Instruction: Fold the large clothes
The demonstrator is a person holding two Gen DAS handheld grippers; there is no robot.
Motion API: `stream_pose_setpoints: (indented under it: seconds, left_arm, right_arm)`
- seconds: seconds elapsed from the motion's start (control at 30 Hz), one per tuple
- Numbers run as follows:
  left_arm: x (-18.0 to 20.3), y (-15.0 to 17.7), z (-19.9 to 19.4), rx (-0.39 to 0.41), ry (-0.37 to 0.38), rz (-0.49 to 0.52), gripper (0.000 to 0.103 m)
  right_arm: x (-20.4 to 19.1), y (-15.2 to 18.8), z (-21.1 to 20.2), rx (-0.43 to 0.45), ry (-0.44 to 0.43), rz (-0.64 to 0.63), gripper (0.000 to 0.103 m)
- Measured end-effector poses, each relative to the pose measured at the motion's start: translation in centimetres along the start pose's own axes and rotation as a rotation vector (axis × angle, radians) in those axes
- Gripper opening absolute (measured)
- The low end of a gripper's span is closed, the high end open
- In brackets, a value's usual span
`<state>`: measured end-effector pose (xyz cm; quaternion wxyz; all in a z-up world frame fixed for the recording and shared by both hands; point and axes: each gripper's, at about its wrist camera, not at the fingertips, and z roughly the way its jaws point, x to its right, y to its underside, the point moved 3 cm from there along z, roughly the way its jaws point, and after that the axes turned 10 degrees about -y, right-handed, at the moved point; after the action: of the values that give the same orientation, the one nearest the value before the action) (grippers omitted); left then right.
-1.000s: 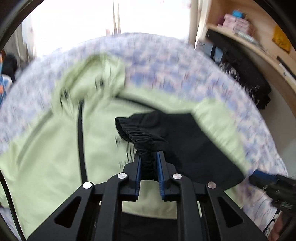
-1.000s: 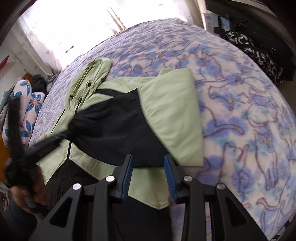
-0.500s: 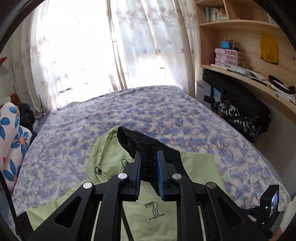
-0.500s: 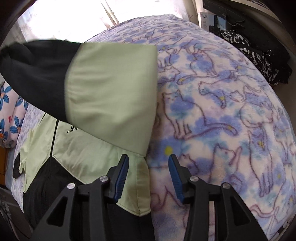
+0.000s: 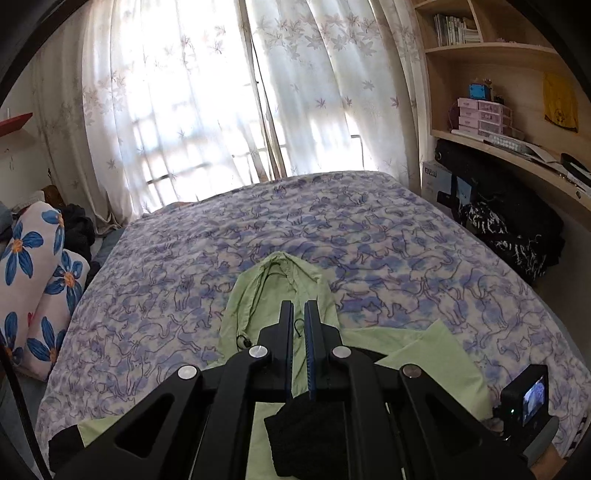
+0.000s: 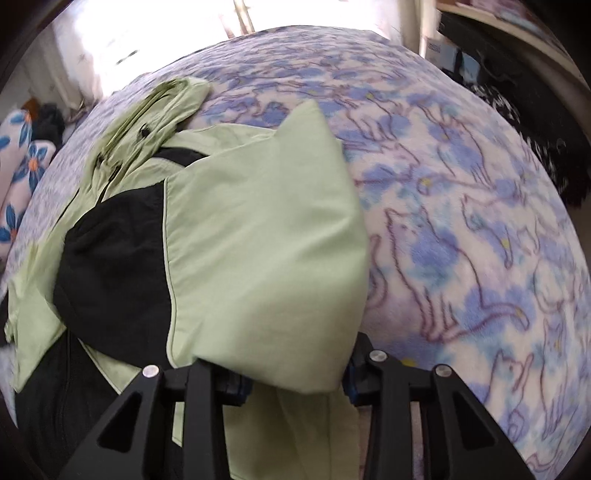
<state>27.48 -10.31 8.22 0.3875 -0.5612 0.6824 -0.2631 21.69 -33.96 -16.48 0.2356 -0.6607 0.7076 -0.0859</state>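
Pink drawer boxes (image 5: 484,117) and books (image 5: 455,28) sit on the wooden shelves (image 5: 491,50). The green-and-black hooded jacket (image 6: 236,236) lies on the cat-print bedspread (image 5: 369,236), sleeve folded across its chest. Left gripper (image 5: 300,314): jaws pressed together, empty. Right gripper (image 6: 295,373): jaws just closing, fingertips hidden under the sleeve; grip cannot be told. Curtains (image 5: 207,92) behind the bed.

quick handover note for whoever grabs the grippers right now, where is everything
Left gripper: jaws shut, nothing between them; the black cuff it carried has dropped onto the jacket.
Right gripper: jaws have just been closing around the folded sleeve; grip not clear.
Green jacket lies on the bed, hood toward the window.
Done: right sleeve folded over the chest.
Left: other sleeve, then fold the body.
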Motion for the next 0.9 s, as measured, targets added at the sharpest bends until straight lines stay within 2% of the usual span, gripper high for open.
stream_pose_setpoints:
  seconds: [0.1,0.17,0.3,0.4,0.47,0.5,0.6,0.67,0.73,0.8,0.9]
  left_arm:
    - [-0.5,3.7,3.5,-0.135,0.079,0.004,0.009]
    - [-0.5,6.8,5.7,-0.227,0.106,0.0,0.019]
    - [-0.5,13.7,9.9,-0.391,0.117,0.01,0.024]
    - [-0.8,17.8,12.2,-0.485,0.106,0.005,0.033]
    - [-1.1,19.6,13.2,-0.526,0.1,-0.01,0.043]
    - [-1.2,20.3,13.6,-0.543,0.1,-0.023,0.044]
    - [-1.3,21.9,14.7,-0.597,0.158,-0.077,0.051]
    - [-1.1,22.6,15.2,-0.632,0.191,-0.127,0.064]
    - [-0.8,23.4,15.9,-0.659,0.198,-0.171,0.07]
    - [-0.4,24.2,16.5,-0.676,0.191,-0.191,0.072]
    - [0.2,24.4,16.7,-0.653,0.151,-0.2,0.07]
  right_arm:
    - [-0.2,-0.1,-0.3,-0.02,0.001,-0.017,0.038]
    - [0.0,-0.2,-0.5,-0.024,-0.008,-0.018,0.038]
    - [0.4,0.1,-0.6,-0.03,-0.015,-0.015,0.038]
    - [0.3,0.4,-0.6,-0.036,-0.009,-0.026,0.038]
    - [0.2,0.5,-0.6,-0.038,-0.003,-0.037,0.038]
    - [0.1,0.6,-0.5,-0.039,-0.001,-0.043,0.038]
    - [-0.1,0.8,-0.4,-0.039,0.005,-0.053,0.038]
    - [-0.1,0.9,-0.4,-0.039,0.006,-0.053,0.038]
    - [0.0,0.9,-0.3,-0.039,0.005,-0.048,0.038]
    - [0.1,1.0,-0.1,-0.04,0.003,-0.043,0.038]
    - [0.2,1.2,0.0,-0.041,0.002,-0.041,0.038]
